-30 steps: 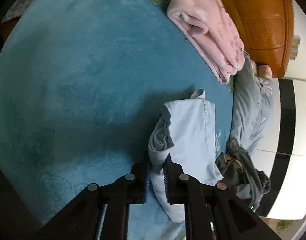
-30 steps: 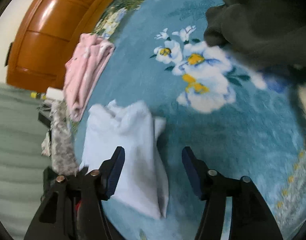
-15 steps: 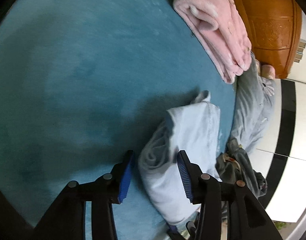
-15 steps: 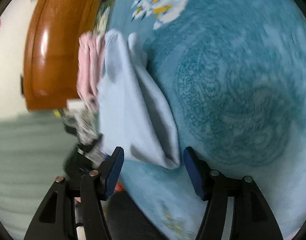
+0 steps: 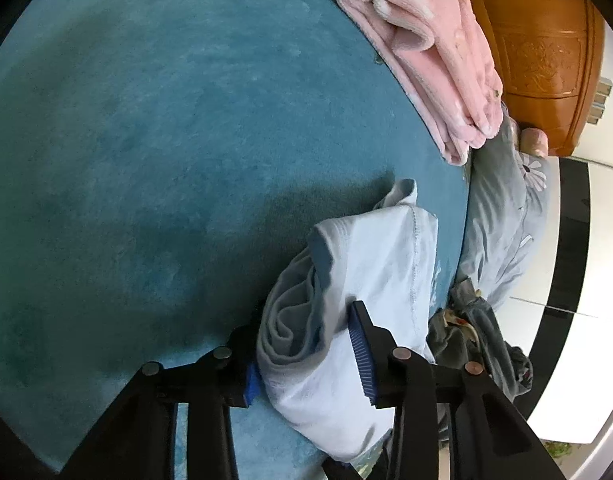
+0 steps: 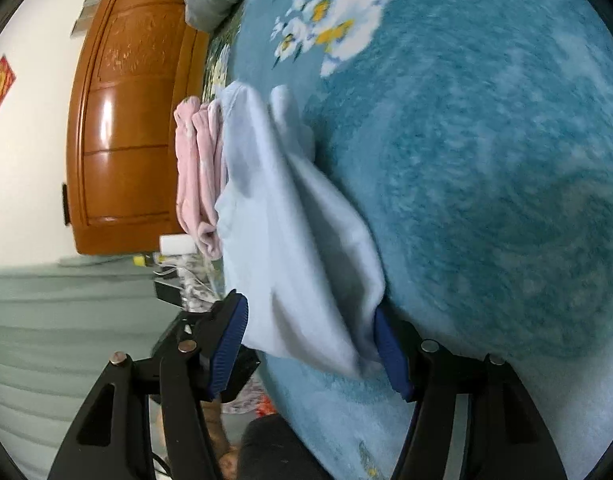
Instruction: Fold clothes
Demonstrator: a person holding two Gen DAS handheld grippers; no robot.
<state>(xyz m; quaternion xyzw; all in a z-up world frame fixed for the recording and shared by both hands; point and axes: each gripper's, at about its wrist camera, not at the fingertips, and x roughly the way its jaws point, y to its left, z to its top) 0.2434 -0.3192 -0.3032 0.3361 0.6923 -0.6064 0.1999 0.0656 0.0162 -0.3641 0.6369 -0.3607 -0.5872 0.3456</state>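
Observation:
A pale blue garment (image 5: 362, 280) lies folded in a bundle on a teal blanket (image 5: 166, 140). My left gripper (image 5: 306, 352) is open, its blue-padded fingers either side of the bundle's near end. In the right wrist view the same pale blue garment (image 6: 282, 240) lies between the open fingers of my right gripper (image 6: 310, 344), at its near edge. A folded pink garment (image 5: 430, 52) sits beyond it by the headboard; it shows as the pink garment (image 6: 198, 168) behind the blue one.
A carved wooden headboard (image 5: 546, 52) bounds the bed. A grey flowered pillow or quilt (image 5: 506, 216) and a dark grey garment (image 5: 482, 340) lie past the blue one. White and yellow flowers (image 6: 330, 28) are printed on the blanket.
My left gripper let go of the blue garment and opened wide around it. My right gripper swung round and came up to the garment's edge, staying open.

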